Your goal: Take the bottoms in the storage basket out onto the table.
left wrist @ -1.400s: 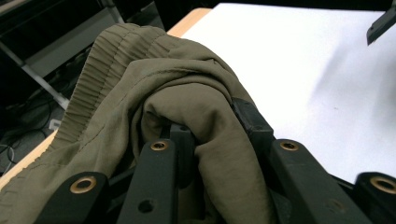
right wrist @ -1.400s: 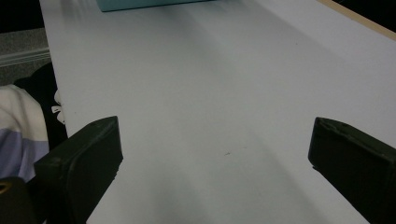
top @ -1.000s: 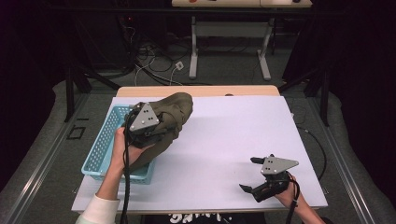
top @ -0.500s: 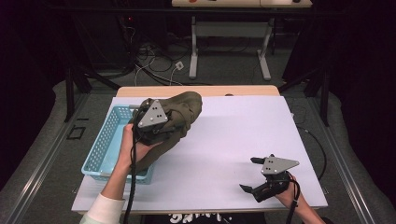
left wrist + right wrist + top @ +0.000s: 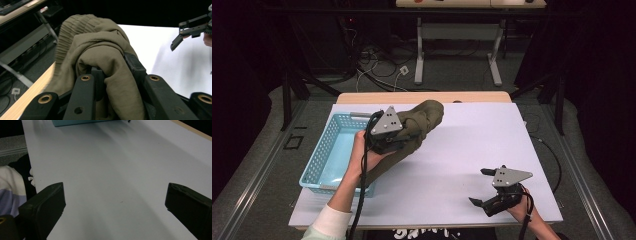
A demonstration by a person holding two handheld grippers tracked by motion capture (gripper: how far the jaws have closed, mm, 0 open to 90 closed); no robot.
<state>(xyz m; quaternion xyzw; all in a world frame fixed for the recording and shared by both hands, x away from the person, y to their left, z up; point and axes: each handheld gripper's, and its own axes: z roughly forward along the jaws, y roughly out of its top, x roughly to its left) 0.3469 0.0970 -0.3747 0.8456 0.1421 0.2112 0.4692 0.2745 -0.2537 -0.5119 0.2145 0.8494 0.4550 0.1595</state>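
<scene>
An olive green cloth is bunched up and lifted off the table, its lower part hanging toward the basket's right rim. My left gripper is shut on a fold of it. In the left gripper view the cloth wraps over both black jaws of that gripper. My right gripper rests near the front right of the table, open, with nothing between its fingers. The right gripper view has the open gripper over bare white table. It also appears far off as the right gripper in the left gripper view.
A light blue plastic basket stands at the table's left side, just left of the held cloth. The white table sheet stretches between the two grippers. Desk legs and cables lie on the floor beyond the far edge.
My left gripper has carried the cloth to the right, away from the basket and over the white sheet. The right gripper has stayed in place.
</scene>
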